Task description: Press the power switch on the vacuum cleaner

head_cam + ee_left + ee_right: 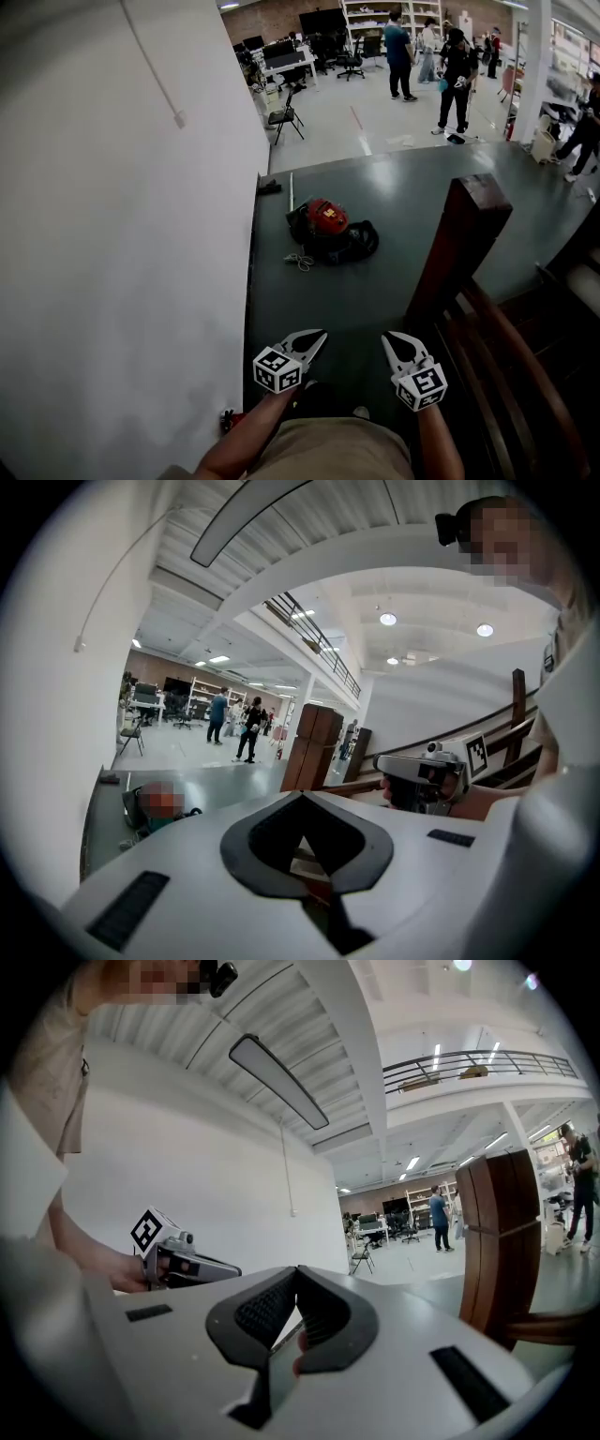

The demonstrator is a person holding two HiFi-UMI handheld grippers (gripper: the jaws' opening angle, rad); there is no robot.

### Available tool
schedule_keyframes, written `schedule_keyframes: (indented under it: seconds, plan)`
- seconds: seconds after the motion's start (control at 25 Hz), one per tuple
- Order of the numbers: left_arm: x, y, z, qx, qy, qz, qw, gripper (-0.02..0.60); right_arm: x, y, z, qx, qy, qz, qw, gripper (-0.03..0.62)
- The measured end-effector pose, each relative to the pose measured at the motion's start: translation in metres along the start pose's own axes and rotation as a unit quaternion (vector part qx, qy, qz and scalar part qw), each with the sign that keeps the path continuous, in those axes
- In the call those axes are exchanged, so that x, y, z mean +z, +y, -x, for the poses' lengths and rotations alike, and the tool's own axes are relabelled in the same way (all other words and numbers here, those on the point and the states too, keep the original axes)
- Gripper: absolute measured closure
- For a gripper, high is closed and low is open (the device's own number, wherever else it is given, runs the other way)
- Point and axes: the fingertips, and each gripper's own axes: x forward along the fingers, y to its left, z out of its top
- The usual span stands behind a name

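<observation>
Closest in, the person holds both tools low in front of the body. The left gripper (320,335) has its jaws closed tip to tip with nothing between them. Its own view shows the same, the pads meeting at a point over an empty hollow. The right gripper (390,337) sits just beside it, apart from it, and its jaws are likewise shut on nothing. Each gripper view also catches the other tool, held in a hand off to the side.

Both grippers hang above a dark green floor (375,291). A white wall (122,244) runs along the left, and a brown wooden post (464,248) with a sloping handrail (511,361) stands on the right.

The vacuum cleaner (328,218) lies on that floor well ahead of both grippers, near the wall. It has a red body with dark parts bunched at its right. A small coil of pale cord (300,261) rests just in front of it, and a thin light tube (292,190) lies behind it.

Farther off the floor turns pale. A folding chair (284,117) stands there, and beyond it several people (457,80) stand among desks and shelves.
</observation>
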Motion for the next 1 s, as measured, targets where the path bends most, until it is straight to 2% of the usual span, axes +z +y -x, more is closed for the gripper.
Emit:
schedule_keyframes:
  seconds: [0.16, 0.36, 0.6, 0.76, 1.0]
  plan:
    - [0.008, 0.021, -0.01, 0.007, 0.001, 0.006, 1.0, 0.575, -0.001, -0.011, -0.02, 0.003, 0.007, -0.008, 1.0, 0.583]
    - [0.012, 0.068, -0.033, 0.002, 0.004, 0.016, 0.9999, 0.575, -0.007, -0.039, -0.07, -0.007, 0.021, -0.006, 1.0, 0.583]
    - [0.043, 0.141, -0.071, 0.0, 0.008, 0.024, 0.9997, 0.575, 0.024, -0.068, -0.138, 0.003, 0.002, -0.012, 1.0, 0.583]
    - [0.067, 0.188, -0.102, -0.018, 0.013, 0.023, 0.9995, 0.575, 0.048, -0.089, -0.185, 0.005, -0.011, -0.008, 1.0, 0.583]
    - [0.104, 0.254, -0.131, -0.044, 0.01, 0.014, 0.9989, 0.575, 0.059, -0.119, -0.255, -0.027, -0.006, -0.021, 0.999, 0.583]
